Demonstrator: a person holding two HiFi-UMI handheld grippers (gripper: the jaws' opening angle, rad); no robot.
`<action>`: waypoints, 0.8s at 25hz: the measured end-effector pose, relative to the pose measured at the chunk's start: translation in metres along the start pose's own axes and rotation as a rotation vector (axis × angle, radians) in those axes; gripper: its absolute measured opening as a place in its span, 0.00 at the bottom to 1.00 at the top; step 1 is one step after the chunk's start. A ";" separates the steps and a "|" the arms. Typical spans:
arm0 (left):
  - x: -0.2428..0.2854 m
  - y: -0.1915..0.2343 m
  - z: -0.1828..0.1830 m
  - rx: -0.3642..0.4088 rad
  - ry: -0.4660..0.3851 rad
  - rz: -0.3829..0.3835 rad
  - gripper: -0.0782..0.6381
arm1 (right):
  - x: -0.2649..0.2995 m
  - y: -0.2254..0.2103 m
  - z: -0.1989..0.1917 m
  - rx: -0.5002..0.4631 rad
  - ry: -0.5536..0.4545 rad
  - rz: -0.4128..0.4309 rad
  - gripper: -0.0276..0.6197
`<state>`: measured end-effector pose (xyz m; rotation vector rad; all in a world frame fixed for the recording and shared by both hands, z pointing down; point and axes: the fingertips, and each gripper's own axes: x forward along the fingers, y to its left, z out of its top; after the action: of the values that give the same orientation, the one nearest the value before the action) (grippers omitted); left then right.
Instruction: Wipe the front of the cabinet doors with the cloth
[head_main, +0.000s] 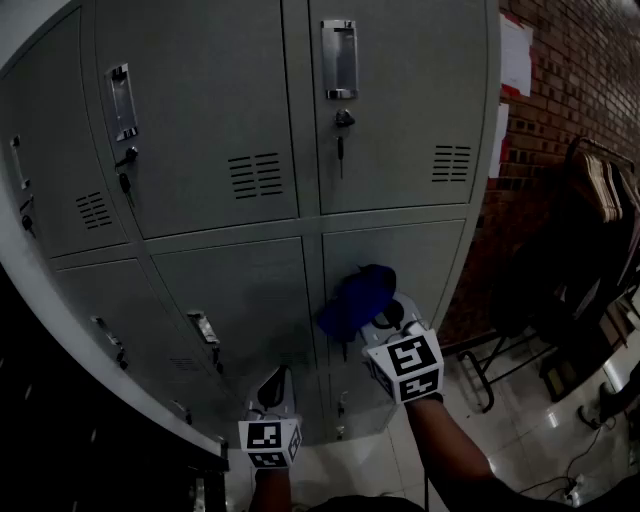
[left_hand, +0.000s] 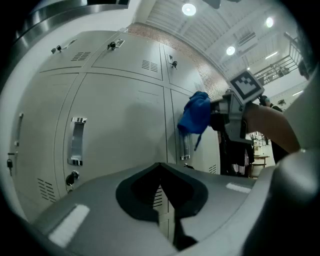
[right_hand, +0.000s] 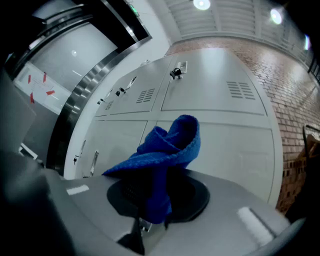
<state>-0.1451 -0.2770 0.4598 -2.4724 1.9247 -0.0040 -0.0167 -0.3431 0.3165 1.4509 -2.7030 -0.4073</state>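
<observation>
Your right claw (right_hand: 152, 210) clamped crumpled blue woven cloth (right_hand: 167, 150), near grey metal cabinet door (head_main: 425, 260), your left claw (left_hand: 162, 192) pinched together, empty.

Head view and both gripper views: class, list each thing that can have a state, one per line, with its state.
doors: all closed.
key: in its lock.
cloth: bunched, clamped in right tool.
right tool: shut on cloth.
left tool: shut, empty.
</observation>
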 end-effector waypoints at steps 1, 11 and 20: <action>-0.003 0.000 -0.001 -0.003 0.002 0.002 0.13 | 0.003 0.000 0.013 -0.013 -0.009 0.003 0.16; -0.025 0.011 -0.005 -0.019 0.013 0.031 0.13 | 0.034 0.010 0.065 -0.035 -0.022 0.033 0.16; -0.027 0.014 0.005 -0.010 -0.006 0.036 0.13 | 0.035 0.005 0.065 0.012 -0.043 0.017 0.16</action>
<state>-0.1655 -0.2540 0.4545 -2.4406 1.9708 0.0132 -0.0515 -0.3558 0.2522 1.4377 -2.7537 -0.4267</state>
